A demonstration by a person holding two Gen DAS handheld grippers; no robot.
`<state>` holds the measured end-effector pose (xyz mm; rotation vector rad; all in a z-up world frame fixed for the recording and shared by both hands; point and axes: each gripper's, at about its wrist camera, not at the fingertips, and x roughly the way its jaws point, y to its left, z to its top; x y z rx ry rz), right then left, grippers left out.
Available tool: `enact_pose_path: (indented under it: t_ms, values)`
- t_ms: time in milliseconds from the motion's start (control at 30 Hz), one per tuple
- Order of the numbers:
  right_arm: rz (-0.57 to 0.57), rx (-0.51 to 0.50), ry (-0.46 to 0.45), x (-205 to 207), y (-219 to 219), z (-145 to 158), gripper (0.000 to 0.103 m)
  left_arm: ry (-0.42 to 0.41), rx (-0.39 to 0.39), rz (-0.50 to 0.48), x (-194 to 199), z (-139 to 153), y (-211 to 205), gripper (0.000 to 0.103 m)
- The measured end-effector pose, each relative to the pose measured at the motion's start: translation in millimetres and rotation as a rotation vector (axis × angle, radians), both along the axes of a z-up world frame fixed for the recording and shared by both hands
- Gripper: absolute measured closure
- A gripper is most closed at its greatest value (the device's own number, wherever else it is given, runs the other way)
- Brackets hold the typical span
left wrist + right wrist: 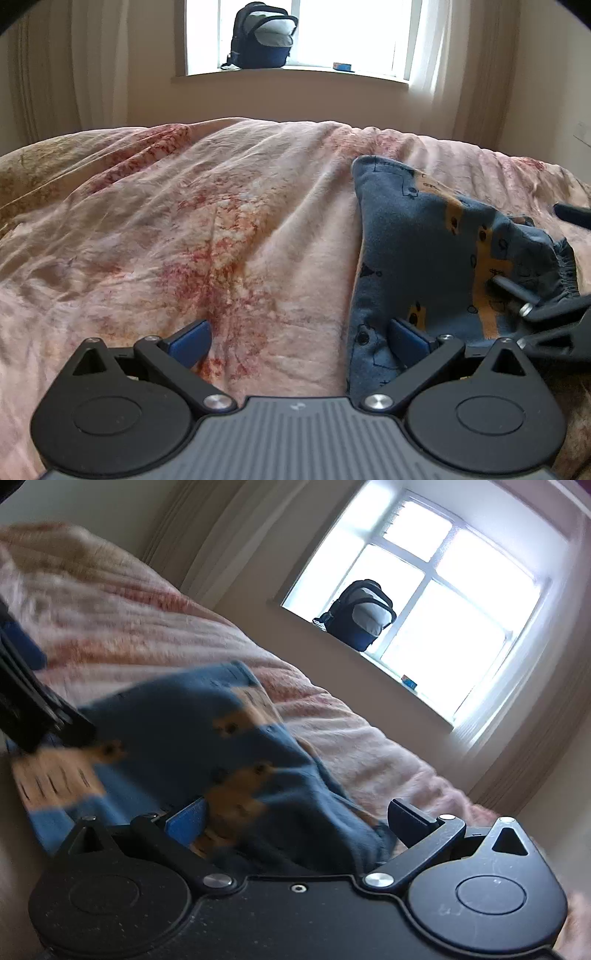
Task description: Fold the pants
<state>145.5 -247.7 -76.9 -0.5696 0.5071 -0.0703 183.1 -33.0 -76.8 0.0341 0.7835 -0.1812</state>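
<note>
Blue pants (406,240) with an orange animal print lie bunched on the right of the bed, elastic waistband toward the right. My left gripper (297,341) is open over the quilt at the pants' left edge. Its right finger (406,339) overlaps the blue cloth and nothing is pinched. Part of my right gripper (546,317) shows dark at the right edge, over the waistband. In the tilted, blurred right wrist view the pants (177,716) fill the middle. My right gripper (297,819) is open, with loose cloth lying between its wide-apart fingers. The other gripper's body (33,709) shows at the left.
A pink floral quilt (184,221) covers the bed (129,627), wrinkled and wide to the left of the pants. Beyond the bed a dark backpack (262,35) (360,614) and a small blue box (343,66) sit on the windowsill. Curtains hang on both sides.
</note>
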Motion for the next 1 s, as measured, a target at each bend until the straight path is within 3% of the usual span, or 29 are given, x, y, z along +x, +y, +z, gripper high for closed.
enact_pose_path:
  t_ms: [100, 200, 333, 400, 467, 567, 633, 800, 933, 1000]
  values:
    - [-0.078, -0.02, 0.05, 2.8, -26.4, 9.7, 0.001, 0.009, -0.015, -0.016, 1.3, 1.0, 3.9, 0.0]
    - [-0.155, 0.07, 0.071, -8.7, -54.2, 28.9, 0.001, 0.011, -0.02, -0.021, 1.2, 1.8, 5.6, 0.0]
    - [-0.202, 0.229, -0.078, -14.4, -66.7, 48.2, 0.001, -0.007, -0.07, 0.011, 2.2, 13.2, 8.7, 0.0]
    - [-0.168, 0.24, -0.1, -6.4, -59.9, 46.7, 0.001, -0.066, -0.125, 0.031, 1.3, 23.2, 11.4, 0.0]
    - [-0.123, 0.17, -0.114, 6.2, -43.1, 39.8, 0.001, -0.116, -0.152, 0.036, 9.0, 33.7, 8.0, 0.0]
    - [-0.061, 0.019, -0.111, 14.4, -17.8, 21.7, 0.001, -0.172, -0.123, -0.038, 27.9, 45.1, -8.3, 0.0]
    - [-0.008, -0.053, -0.125, 9.9, -5.2, 11.5, 0.001, -0.224, -0.069, -0.061, 41.2, 43.8, -24.6, 0.0]
    - [0.035, -0.226, -0.157, 6.8, 8.6, 1.1, 0.001, -0.24, 0.14, -0.073, 66.4, 7.9, -55.9, 0.0]
    - [-0.056, -0.27, -0.135, 15.1, -10.5, -3.6, 0.001, -0.232, 0.045, -0.051, 71.1, -3.1, -41.6, 0.0]
    - [-0.114, -0.226, -0.114, 18.7, -28.9, -1.7, 0.001, -0.224, -0.001, -0.036, 73.6, 0.4, -35.9, 0.0]
